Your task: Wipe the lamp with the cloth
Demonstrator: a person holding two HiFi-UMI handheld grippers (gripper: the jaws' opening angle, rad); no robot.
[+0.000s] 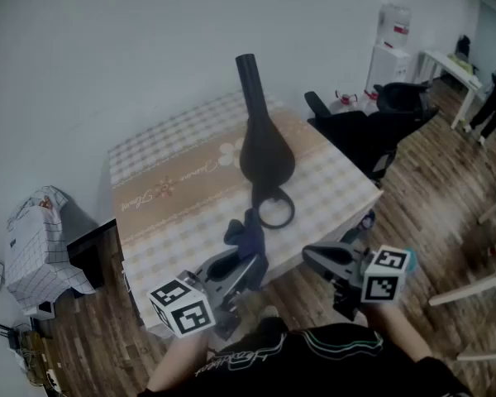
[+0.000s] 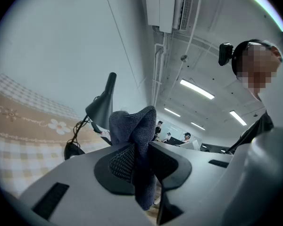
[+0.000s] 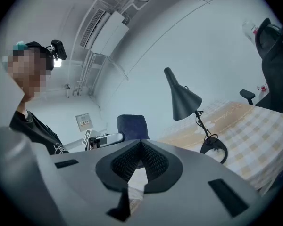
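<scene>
Cloth [image 1: 246, 235] sits pinched in the left tool [image 1: 245, 263], near the lamp [image 1: 266, 151].

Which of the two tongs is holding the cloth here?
The left tongs: shut on the dark blue cloth, which sticks up between them. The right tongs are closed with nothing in them.
</scene>
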